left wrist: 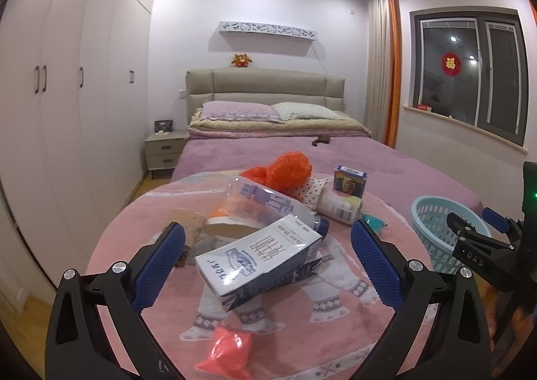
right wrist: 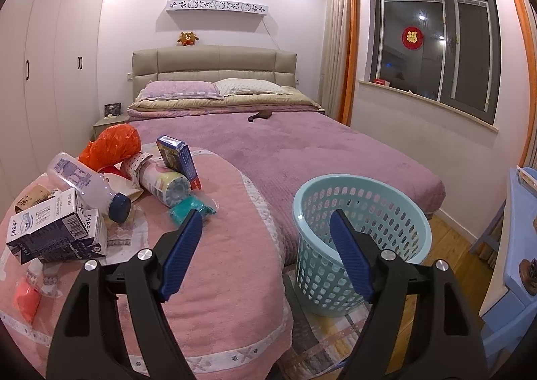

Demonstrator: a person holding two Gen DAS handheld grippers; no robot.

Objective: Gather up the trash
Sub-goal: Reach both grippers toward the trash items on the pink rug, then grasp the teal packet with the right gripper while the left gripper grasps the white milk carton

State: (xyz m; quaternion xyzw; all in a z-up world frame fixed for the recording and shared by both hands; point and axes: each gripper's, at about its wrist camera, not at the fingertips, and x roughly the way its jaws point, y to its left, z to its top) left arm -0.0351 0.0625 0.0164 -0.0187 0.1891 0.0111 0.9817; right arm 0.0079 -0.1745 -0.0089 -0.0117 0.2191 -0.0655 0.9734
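Bedroom surroundings are shown in both wrist views: a bed [right wrist: 302, 158] with a mauve cover, and a pink blanket [left wrist: 335, 329] spread over its foot, on which the trash is heaped. Nothing is held by the left gripper [left wrist: 268, 252], whose blue pads are spread wide; directly between and just beyond them a milk carton [left wrist: 258, 262] is seen lying on its side, its long axis running diagonally from the near left to the far right, so that it is framed by the open jaws but not touched. Just behind the carton a clear plastic bottle [left wrist: 268, 205] with a dark cap is laid across the pile, and farther back an orange plastic bag [left wrist: 285, 172], a paper cup [left wrist: 339, 205] on its side and a small printed box [left wrist: 349, 182] are found. A small orange packet [left wrist: 228, 346] is set apart near the blanket's edge, closest to the camera. The right gripper [right wrist: 265, 245] is likewise spread and empty, and it is held above the gap between the blanket's edge and a pale blue basket [right wrist: 362, 235] standing on the floor beside the bed. The carton is judged to lie nearer the left hand, while the basket is nearer the right, well to the right of the pile.
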